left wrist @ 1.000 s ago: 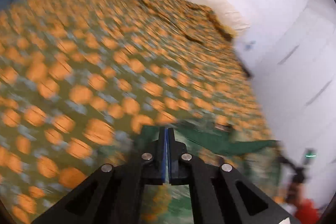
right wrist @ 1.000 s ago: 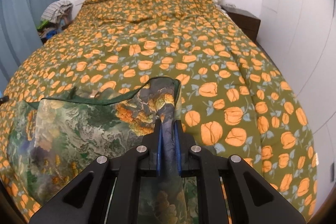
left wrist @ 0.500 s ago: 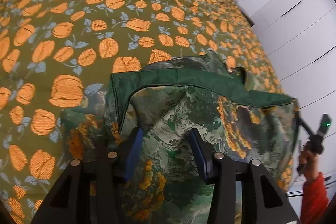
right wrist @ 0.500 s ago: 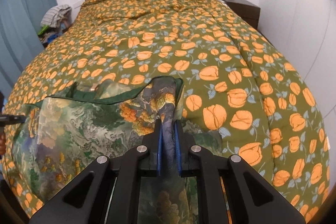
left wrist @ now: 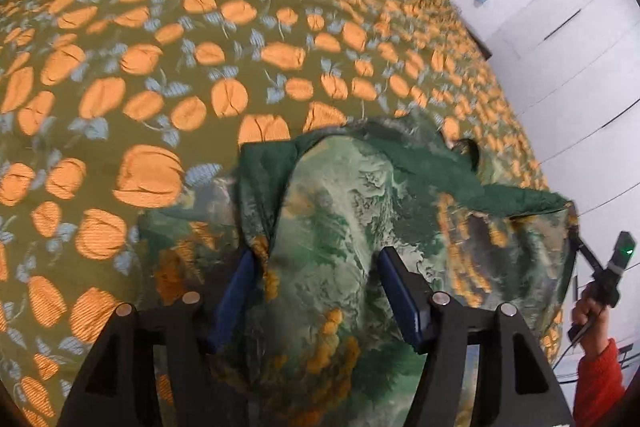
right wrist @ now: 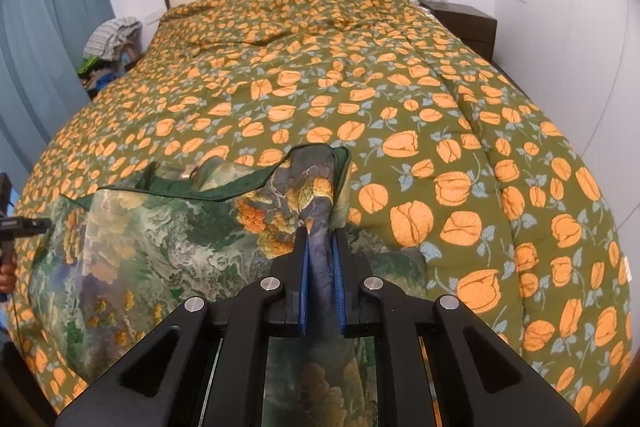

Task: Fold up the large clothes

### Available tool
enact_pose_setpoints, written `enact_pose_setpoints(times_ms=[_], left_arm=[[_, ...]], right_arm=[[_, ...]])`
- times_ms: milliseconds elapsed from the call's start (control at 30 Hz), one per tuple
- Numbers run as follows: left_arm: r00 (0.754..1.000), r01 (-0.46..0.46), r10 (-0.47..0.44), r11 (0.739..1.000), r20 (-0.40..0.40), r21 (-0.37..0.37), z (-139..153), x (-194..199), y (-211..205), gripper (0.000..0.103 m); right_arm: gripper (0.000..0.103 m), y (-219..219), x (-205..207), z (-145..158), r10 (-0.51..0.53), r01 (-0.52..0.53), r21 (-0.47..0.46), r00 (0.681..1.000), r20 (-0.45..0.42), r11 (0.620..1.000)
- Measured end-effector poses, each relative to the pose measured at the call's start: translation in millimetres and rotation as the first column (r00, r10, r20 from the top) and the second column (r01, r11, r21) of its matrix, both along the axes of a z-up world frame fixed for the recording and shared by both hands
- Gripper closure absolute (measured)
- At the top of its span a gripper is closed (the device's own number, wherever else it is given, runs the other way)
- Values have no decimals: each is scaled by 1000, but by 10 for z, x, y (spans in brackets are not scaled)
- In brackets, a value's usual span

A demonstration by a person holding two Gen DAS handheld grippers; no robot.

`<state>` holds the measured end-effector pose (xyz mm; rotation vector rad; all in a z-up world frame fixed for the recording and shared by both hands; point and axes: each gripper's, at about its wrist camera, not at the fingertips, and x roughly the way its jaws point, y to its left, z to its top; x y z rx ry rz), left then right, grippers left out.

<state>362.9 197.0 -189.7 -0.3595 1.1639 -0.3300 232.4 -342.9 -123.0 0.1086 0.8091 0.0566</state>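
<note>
Fabric of the green printed garment (right wrist: 168, 239) lies on the bedspread (right wrist: 400, 99); the downward-tilted right gripper (right wrist: 320, 259) pinches its corner, while the left gripper (left wrist: 316, 267) angles down over it, jaws opening.

A: From your left gripper (left wrist: 316, 263), the bedspread (left wrist: 168, 39) is lying bare from nine round to one o'clock. The garment (left wrist: 340, 211) is bunching between your opening jaws, its fold leaning on the left pad.

B: And at three o'clock?

A: Your right hand (left wrist: 588, 311) is sitting there near the wardrobe doors (left wrist: 580, 39).

B: From the right gripper (right wrist: 322, 267)?

A: Open quilt is stretching from twelve to three; the nightstand (right wrist: 468, 23) is standing at one, the clothes pile (right wrist: 112, 43) at ten.
</note>
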Motion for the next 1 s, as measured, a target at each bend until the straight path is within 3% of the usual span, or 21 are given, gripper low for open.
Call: enact_pose_setpoints(times_ms=[33,67,133,300,400,467,600,767,867,933,967,1000], left_arm=[[1000,6,-6,1000,14,13,-5,-5,-39,69],[1000,8,-9,999,26,49,2,-13,-85,87],[998,-30,27,999,59,45,102,-59,-36,91],[973,-149,143,989,180,21,343,-192,292,92],[973,-165,142,978,182,124,142,-119,195,91],[975,-174,150,975,166,138,-56,-57,154,91],[972,-181,162,978,172,107,-315,-33,169,88],[962,-196,185,980,201,38,-463,-93,238,84],[960,-193,186,981,210,11,-374,-156,258,81],[963,-194,188,981,196,12,-272,-175,288,71],[963,-194,186,981,193,19,-223,-190,291,66],[962,-195,184,980,200,37,-133,-241,291,56]], right_arm=[[93,-3,2,0,4,-4,-4,1000,-2,1000],[93,-1,-1,5,7,-7,-8,1000,-1,1000],[93,-2,-14,31,8,-8,-11,1000,3,1000],[93,-36,4,136,-14,16,-38,999,45,999],[93,7,177,42,-10,11,-41,1000,29,999],[94,89,392,-235,-21,18,-82,999,-31,996],[92,52,589,-844,-55,40,-91,985,-163,995],[88,-73,566,-1074,-56,56,0,990,-133,998],[87,-108,538,-1117,-66,70,28,991,-117,997],[78,-134,502,-1060,-74,79,41,991,-109,996],[63,-148,506,-1028,-86,90,38,991,-107,995],[37,-179,482,-972,-107,111,34,989,-99,993]])
